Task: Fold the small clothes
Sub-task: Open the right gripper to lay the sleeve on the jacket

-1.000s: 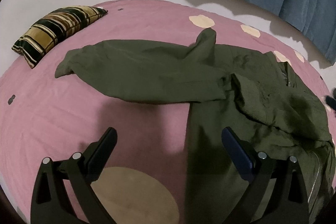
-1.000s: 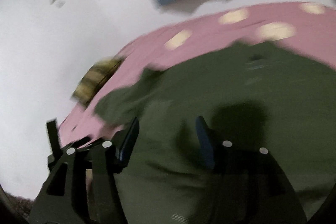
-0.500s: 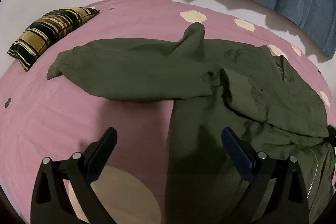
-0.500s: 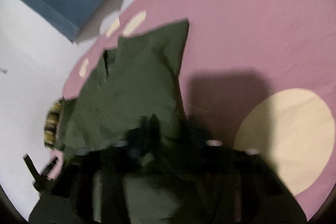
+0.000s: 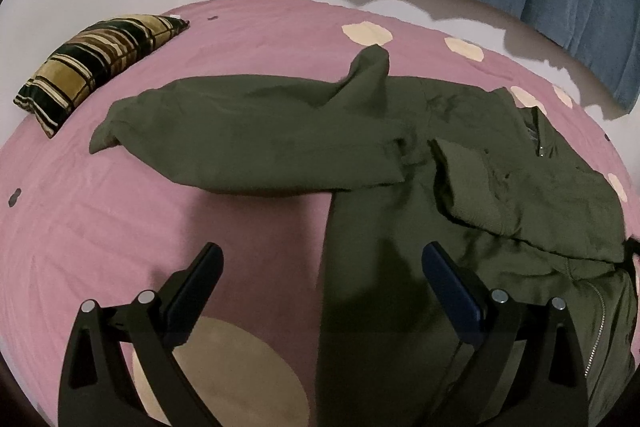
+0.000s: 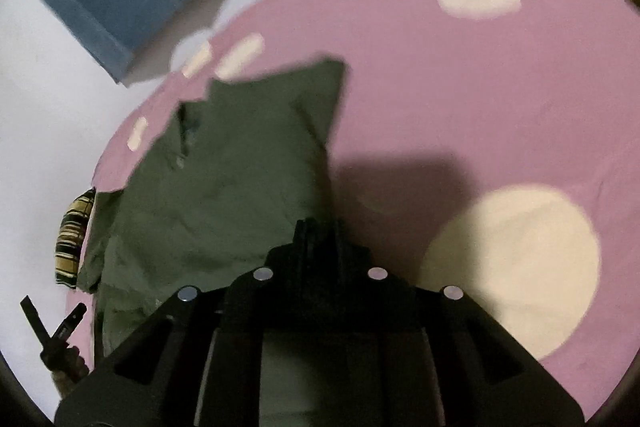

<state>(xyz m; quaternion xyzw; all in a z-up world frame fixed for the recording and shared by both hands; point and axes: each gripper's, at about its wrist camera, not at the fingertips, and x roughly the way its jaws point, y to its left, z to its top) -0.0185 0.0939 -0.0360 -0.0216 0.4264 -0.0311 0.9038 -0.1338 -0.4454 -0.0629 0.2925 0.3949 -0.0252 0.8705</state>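
Olive jacket [image 5: 400,187] spread on the pink bed [image 5: 120,211]. Right gripper [image 6: 318,227] jaws opening slightly, apparently pinching the hem edge; left gripper [image 5: 320,267] jaws wide, empty. Best: lift evenly, lay edge-to-edge.

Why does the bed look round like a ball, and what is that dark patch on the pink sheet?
Left wrist view: sharp, but the fisheye lens bulges the pink bedsheet and blackens the corners; light is dim. Right wrist view: softer, slightly blurred, and the dark patch is a shadow on the sheet beside the green jacket.
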